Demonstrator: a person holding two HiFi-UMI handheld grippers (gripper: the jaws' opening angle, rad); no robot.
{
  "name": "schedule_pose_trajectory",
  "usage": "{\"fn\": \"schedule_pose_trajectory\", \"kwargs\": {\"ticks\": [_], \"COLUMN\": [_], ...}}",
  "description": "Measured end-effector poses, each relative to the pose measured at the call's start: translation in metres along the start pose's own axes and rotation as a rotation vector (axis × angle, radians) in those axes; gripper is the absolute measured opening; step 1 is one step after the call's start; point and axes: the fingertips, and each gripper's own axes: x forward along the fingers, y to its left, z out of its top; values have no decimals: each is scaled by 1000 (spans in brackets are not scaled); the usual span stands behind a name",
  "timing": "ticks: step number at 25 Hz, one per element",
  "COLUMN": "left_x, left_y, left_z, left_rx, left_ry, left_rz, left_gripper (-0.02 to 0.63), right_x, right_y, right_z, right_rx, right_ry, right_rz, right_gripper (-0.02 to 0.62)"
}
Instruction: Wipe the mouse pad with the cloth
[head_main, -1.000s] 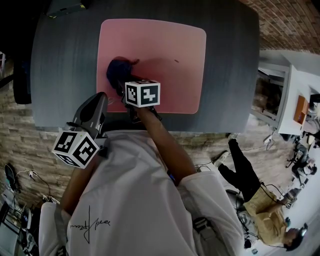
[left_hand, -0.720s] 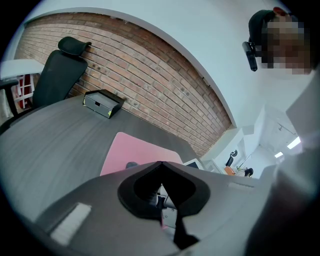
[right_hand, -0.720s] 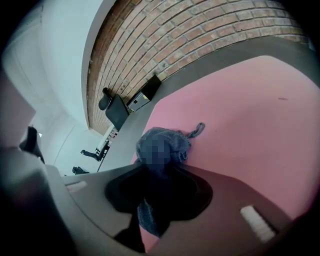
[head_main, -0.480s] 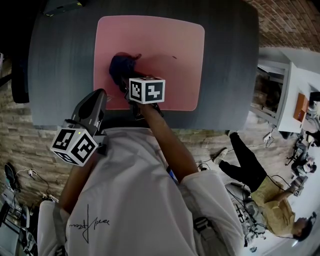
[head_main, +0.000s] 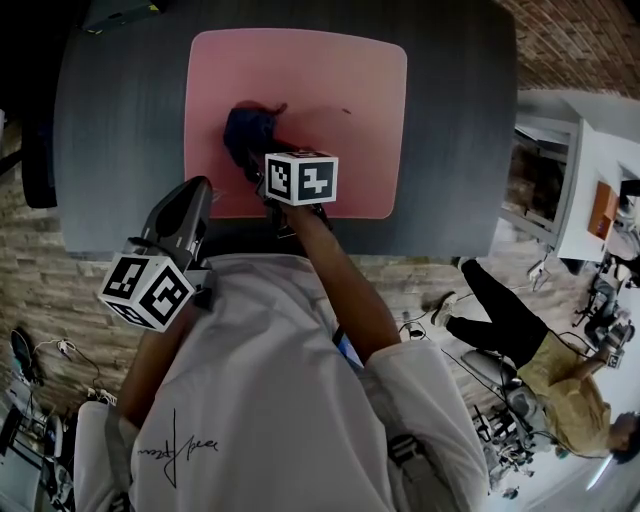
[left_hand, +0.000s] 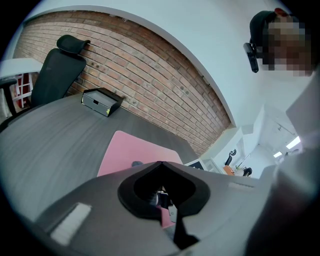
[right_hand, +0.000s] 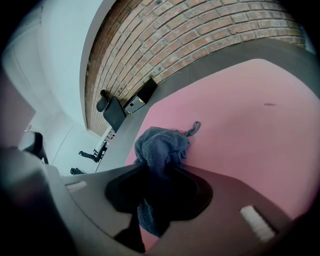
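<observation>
A pink mouse pad (head_main: 330, 90) lies on the dark grey table (head_main: 120, 120). On its near left part sits a bunched dark blue cloth (head_main: 248, 130), and my right gripper (head_main: 262, 165) is shut on it from the near side. In the right gripper view the cloth (right_hand: 161, 147) bulges out past the right gripper (right_hand: 159, 167) onto the mouse pad (right_hand: 240, 120), its loop lying on the pad. My left gripper (head_main: 197, 192) is shut with nothing in it, held over the table's near edge, left of the pad. In the left gripper view the mouse pad (left_hand: 130, 150) shows beyond the left gripper (left_hand: 161, 163).
A black box (left_hand: 101, 101) sits at the table's far left corner, with a black office chair (left_hand: 57, 70) and a brick wall behind. To the right of the table stand a white desk (head_main: 590, 190) and a person (head_main: 520, 350) low on the floor.
My right gripper has slid the cloth a little to the right and away from me across the pad. The left gripper has stayed where it was.
</observation>
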Motion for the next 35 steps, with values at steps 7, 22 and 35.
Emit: {"fn": "schedule_pose_trajectory", "kwargs": {"ticks": [7,22,35], "left_x": [-1,6,11], "left_y": [0,-3,-1], "left_z": [0,-1,-7], "left_rx": [1,1,4], "left_ry": [1,15,47], "left_rz": [-3,-16,-26], "left_gripper": [12,12,12], "right_x": [-5,-20,-35], "right_y": [-7,-25,-43], "right_z": [1,6,6], "right_rx": [13,24,30], "right_ry": [-4,-7,-19], "right_rz": [-1,-16,-46], "right_gripper": [107,107,107]}}
